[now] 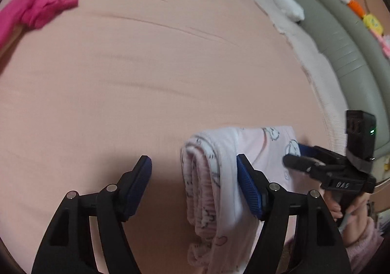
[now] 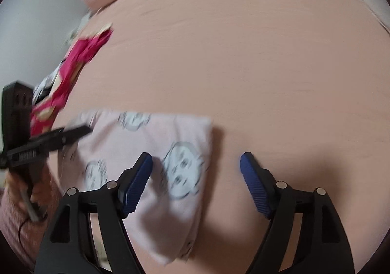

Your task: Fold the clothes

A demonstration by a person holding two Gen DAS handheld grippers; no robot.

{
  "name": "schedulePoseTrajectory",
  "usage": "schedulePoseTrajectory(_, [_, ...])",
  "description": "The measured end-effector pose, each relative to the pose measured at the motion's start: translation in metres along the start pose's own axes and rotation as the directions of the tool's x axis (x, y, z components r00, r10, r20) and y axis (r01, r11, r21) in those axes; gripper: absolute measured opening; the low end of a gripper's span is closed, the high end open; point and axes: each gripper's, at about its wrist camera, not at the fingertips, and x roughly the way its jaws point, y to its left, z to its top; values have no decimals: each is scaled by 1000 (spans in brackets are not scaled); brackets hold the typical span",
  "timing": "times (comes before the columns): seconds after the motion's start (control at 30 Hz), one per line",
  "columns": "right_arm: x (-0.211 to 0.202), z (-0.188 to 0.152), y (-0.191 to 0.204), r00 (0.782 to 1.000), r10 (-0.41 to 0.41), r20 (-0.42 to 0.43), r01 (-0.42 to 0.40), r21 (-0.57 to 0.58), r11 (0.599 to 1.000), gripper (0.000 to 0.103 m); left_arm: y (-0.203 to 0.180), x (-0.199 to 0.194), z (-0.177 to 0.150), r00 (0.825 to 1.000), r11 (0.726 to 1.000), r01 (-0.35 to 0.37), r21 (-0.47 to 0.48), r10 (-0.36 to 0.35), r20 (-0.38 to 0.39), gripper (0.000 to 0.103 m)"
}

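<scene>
Two grippers, one folded pink garment on the bed

Both sets of fingers spread wide, gripping nothing.

Left wrist view: left gripper (image 1: 194, 164) at the bottom of the frame, blue pads well apart. Folded pale pink garment (image 1: 226, 176) with little cartoon faces lying lower centre-right on the bed (image 1: 151, 74), stacked in several layers, thick folded edge facing left. Right blue pad touching or just beside the white top layer; hard to tell which. Left pad over bare peach sheet, clear of the cloth. Right gripper (image 1: 296, 154) coming in from the lower right of the frame, tips over the far side of the same garment; pink fuzzy sleeve (image 1: 363, 239) and a hand (image 1: 335, 210) on its handle at lower right. Crumpled magenta garment (image 1: 36, 9) in the upper left of the frame, well apart from the folded one. Grey padded headboard (image 1: 341, 37) curving down the right edge, plush toys (image 1: 290, 5) along it.

Right wrist view, rather blurry: right gripper (image 2: 196, 164) at the bottom, pads far apart. Pink garment (image 2: 156, 152) lower left of centre, left pad over the printed cloth, right pad over bare sheet. Left gripper (image 2: 82, 131) poking in from the left edge of the frame over the garment's left end. Magenta garment (image 2: 80, 54) stretching up the left side.
</scene>
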Motion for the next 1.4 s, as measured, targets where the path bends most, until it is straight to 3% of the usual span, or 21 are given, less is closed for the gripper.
schedulePoseTrajectory(0.07, [-9,-12,-5,1000,-1,-2,0,-43,999,75,2,3,-11,997,997,70,-24,-70,-9,70])
schedulePoseTrajectory(0.13, [-14,-18,-10,1000,17,4,-17,-32,999,70,2,6,-16,996,994,91,-52,-91,0,69])
schedulePoseTrajectory(0.2, [-10,-17,-9,998,65,4,-65,0,998,35,-1,7,-17,996,995,89,-53,-89,9,48])
schedulePoseTrajectory(0.27, [3,-14,-3,990,140,1,-140,32,990,34,-1,7,-16,996,994,91,-57,-90,15,45])
schedulePoseTrajectory(0.47, [20,-17,-8,984,170,50,-174,78,982,38,13,11,-19,991,988,130,-87,-129,19,50])
schedulePoseTrajectory(0.53, [27,-9,4,987,151,62,-155,67,986,31,3,11,-16,995,992,100,-73,-99,14,46])
schedulePoseTrajectory(0.6, [29,6,9,984,150,91,-157,75,985,19,-5,8,-13,993,991,113,-72,-111,28,40])
schedulePoseTrajectory(0.7, [31,27,16,980,149,135,-162,88,983,18,-16,2,-6,986,984,158,-80,-154,61,39])
schedulePoseTrajectory(0.83, [30,54,23,971,140,192,-162,102,982,18,-52,8,20,982,984,174,-21,-173,72,38])
schedulePoseTrajectory(0.97, [-11,77,-21,964,62,259,-90,96,991,18,-102,36,64,971,973,228,43,-230,60,38])
schedulePoseTrajectory(1.1, [-36,115,-84,960,-33,277,6,99,995,18,-155,79,115,972,970,218,106,-226,67,38])
schedulePoseTrajectory(1.2, [-50,137,-133,946,-102,308,67,124,990,18,-187,116,154,973,968,216,128,-225,57,38])
schedulePoseTrajectory(1.33, [-65,147,-196,918,-134,372,64,194,979,18,-226,165,198,976,964,204,174,-214,43,38])
schedulePoseTrajectory(1.4, [-66,150,-230,915,-117,385,15,257,966,18,-239,188,215,979,965,184,186,-196,48,38])
